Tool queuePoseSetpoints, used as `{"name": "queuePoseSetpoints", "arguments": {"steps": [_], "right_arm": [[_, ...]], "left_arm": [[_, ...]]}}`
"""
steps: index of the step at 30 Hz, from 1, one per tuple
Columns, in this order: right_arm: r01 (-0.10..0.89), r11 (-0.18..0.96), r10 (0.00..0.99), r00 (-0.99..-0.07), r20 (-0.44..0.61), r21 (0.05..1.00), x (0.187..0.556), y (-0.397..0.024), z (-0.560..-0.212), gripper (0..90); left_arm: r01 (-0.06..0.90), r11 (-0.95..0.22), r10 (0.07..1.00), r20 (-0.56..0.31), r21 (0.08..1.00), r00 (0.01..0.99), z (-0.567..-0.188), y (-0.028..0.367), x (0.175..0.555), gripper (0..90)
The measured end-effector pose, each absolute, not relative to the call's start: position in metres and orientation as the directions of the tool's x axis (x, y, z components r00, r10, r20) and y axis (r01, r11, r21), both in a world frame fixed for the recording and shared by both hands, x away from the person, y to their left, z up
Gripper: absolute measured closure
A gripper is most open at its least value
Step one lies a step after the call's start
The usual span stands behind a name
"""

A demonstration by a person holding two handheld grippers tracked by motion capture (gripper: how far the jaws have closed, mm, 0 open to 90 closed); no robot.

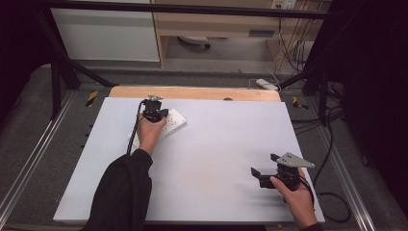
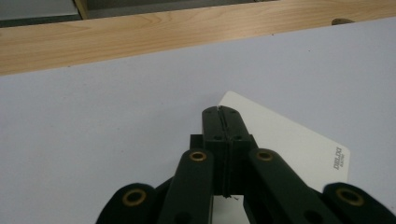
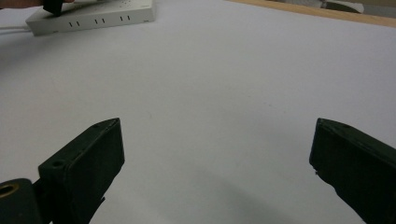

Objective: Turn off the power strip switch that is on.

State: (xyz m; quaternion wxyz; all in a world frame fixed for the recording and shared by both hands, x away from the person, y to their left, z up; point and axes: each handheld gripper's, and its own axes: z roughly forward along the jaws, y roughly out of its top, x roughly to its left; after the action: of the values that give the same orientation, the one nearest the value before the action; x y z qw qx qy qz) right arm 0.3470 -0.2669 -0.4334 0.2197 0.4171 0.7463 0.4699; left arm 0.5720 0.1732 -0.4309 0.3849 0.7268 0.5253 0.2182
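Observation:
A white power strip lies flat on the white table top at the back left, with its cord running toward the person. My left gripper is held over the strip's far end, jaws pressed together with nothing seen between them. In the left gripper view the shut tips sit above the power strip, whose corner bears a small printed label. My right gripper hovers near the table's front right, jaws wide apart and empty. In the right gripper view the open gripper faces the power strip far off.
A wooden board edge runs along the back of the table top. Black frame posts stand at the back left and right. Cables trail on the floor at the right, near a white adapter.

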Motion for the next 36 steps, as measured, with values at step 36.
{"name": "queuePoseSetpoints", "arguments": {"steps": [36], "right_arm": [[0.423, 0.21, 0.824, -0.562, 0.074, 0.881, 0.3475, -0.2675, -0.4344, 3.4]], "left_arm": [[0.601, -0.19, 0.928, -0.057, 0.776, 0.368, -0.43, 0.1682, 0.5747, 90.0]]}}
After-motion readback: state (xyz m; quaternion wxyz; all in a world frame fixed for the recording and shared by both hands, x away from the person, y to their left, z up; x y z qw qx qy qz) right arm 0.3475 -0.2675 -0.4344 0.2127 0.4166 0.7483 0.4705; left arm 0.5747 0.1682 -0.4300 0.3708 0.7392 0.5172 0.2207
